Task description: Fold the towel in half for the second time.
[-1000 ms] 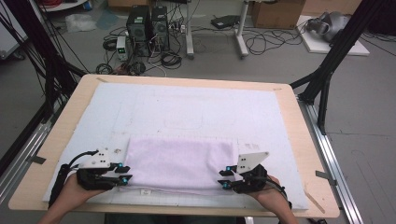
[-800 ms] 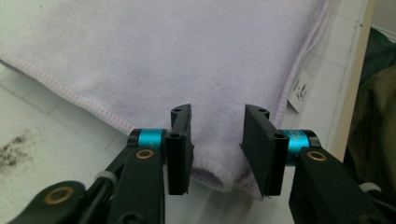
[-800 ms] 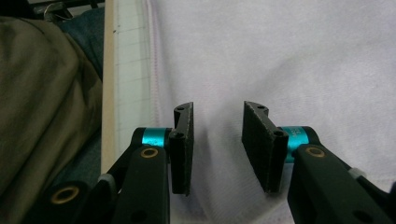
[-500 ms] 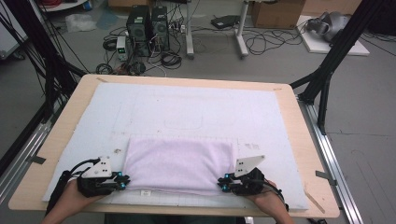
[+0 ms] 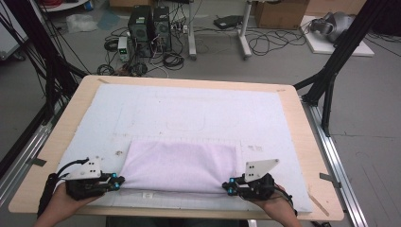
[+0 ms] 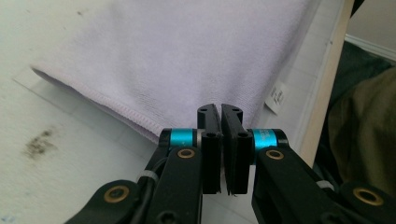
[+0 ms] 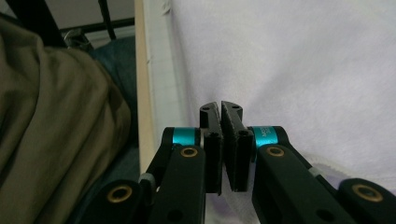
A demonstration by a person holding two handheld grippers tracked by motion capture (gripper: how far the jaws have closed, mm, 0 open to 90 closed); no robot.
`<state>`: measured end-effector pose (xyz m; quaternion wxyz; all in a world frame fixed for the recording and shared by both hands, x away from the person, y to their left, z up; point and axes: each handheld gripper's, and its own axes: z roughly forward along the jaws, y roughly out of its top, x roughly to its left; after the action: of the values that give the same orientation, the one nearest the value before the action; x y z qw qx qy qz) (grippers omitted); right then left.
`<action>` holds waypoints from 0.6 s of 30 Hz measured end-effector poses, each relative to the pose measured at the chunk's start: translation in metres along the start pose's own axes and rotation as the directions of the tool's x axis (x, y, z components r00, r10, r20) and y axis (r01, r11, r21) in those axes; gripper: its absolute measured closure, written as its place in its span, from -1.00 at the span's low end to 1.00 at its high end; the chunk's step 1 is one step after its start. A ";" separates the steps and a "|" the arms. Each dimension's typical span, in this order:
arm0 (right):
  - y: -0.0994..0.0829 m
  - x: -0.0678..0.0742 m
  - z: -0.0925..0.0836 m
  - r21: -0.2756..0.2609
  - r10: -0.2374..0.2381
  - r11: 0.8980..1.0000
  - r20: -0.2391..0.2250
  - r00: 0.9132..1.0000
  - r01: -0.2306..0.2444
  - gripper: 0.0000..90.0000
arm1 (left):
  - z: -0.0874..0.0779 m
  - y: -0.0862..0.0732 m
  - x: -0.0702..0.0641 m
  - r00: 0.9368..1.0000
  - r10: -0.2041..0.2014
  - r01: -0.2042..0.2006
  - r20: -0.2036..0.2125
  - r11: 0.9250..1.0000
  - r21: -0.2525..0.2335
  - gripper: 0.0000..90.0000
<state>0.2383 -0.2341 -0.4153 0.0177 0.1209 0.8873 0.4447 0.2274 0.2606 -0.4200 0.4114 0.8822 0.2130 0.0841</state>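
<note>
Cloth [image 6: 187, 60] corners hidden between jaws

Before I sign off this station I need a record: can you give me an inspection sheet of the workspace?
Surface: wooden table covered by a white mat, faintly stained.
Job's things: folded lilac towel flat on the mat's near half.
Clutter: small white label by the towel's near edge.
Grippers: left gripper and right gripper at the towel's near corners, jaws just closed; whether cloth is pinched cannot be told.
Cables: black cable loops from the left gripper.
Surroundings: computer towers, floor cables, cardboard box, black frame legs.
</note>
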 end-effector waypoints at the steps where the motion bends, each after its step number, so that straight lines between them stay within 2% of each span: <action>1: -0.003 0.000 0.003 0.016 0.000 1.000 -0.004 1.000 0.000 0.93 | 0.005 -0.004 -0.001 1.000 -0.007 0.007 0.008 1.000 0.015 0.89; 3: -0.009 -0.003 0.009 0.042 0.020 0.999 -0.029 0.999 -0.019 0.86 | 0.013 -0.007 -0.002 1.000 -0.010 0.009 0.024 0.999 0.034 0.76; 4: -0.011 -0.004 0.010 0.042 0.029 0.999 -0.028 0.999 -0.028 0.80 | 0.014 -0.007 -0.002 1.000 -0.011 0.010 0.029 1.000 0.027 0.69; 7: -0.006 -0.009 0.003 -0.003 0.048 0.999 -0.019 0.999 -0.048 0.65 | 0.011 -0.003 0.001 1.000 -0.016 0.016 0.018 1.000 0.002 0.54; 12: 0.005 -0.025 -0.003 -0.062 0.063 0.996 0.055 0.996 -0.060 0.49 | 0.007 0.007 0.012 1.000 -0.022 0.022 -0.019 0.999 -0.042 0.42; 18: 0.010 -0.045 0.004 -0.048 0.084 0.996 0.114 0.990 -0.079 0.37 | 0.014 0.014 0.028 0.997 -0.041 0.037 -0.059 0.997 -0.067 0.36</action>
<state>0.2844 -0.2354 -0.4126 0.0534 0.1821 0.8692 0.4566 0.2614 0.2558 -0.4188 0.4352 0.8609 0.2397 0.1093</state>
